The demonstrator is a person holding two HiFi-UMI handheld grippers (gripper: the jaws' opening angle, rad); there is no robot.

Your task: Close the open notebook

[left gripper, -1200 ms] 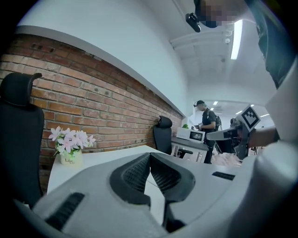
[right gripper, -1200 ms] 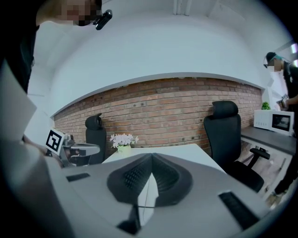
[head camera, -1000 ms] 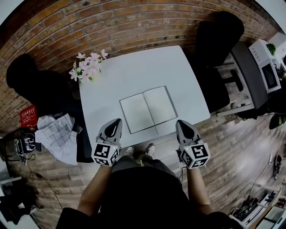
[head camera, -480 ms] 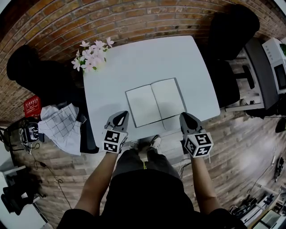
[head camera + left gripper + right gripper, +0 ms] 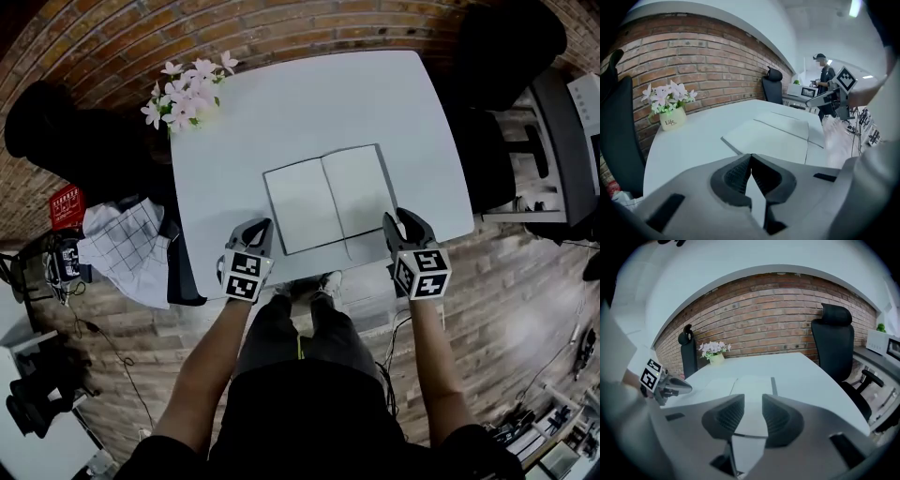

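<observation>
Biggest change first: both grippers have dropped down to the near edge of the table (image 5: 281,112) compared with a second ago, and now they sit either side of the notebook (image 5: 328,199). The right gripper (image 5: 398,221) has just been opening its jaws. They stand roughly half apart with nothing between them, only table and page showing through the gap. The left gripper (image 5: 262,227) has its jaws pinched together at the tips and is empty.

My guess is the right one is getting ready to catch the right-hand cover and flip it over. Nothing is touched yet, so the closing hasn't started.

The table is a smooth, matte, pale slab with rounded corners. The notebook lies open and flat straight ahead of the right jaws, and ahead and off to the right of the left jaws. Its pages look blank and white, with a thin dark cover edge peeking out round them, and a centre crease. It looks thin and floppy, so probably easy to slip off. The jaw pads are dark and ribbed. A small pot of pink flowers (image 5: 187,89) sits well beyond the left jaws
</observation>
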